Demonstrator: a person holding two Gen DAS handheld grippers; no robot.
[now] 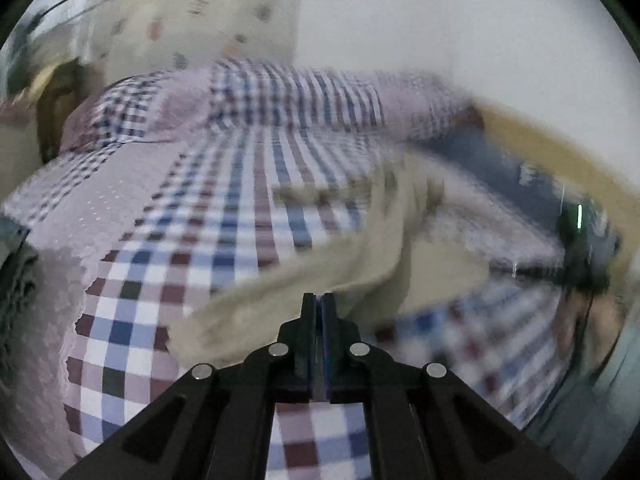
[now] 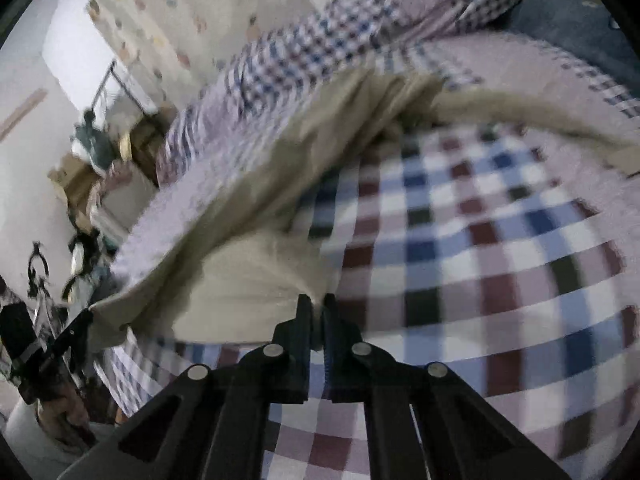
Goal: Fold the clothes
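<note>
While both claws, left claw and right claw, are pinching the beige garment over the checked bedspread, thin edge grips are risking slippage.

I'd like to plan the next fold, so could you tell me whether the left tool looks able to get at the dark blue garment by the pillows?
Probably not now: the left tool is shut on the beige garment.

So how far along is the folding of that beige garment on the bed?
Early. Both the left gripper and right gripper are shut on the beige garment, lifting it off the checked bedspread. No finished fold is visible; the images are blurred. Folding and laying it flat remain.
</note>
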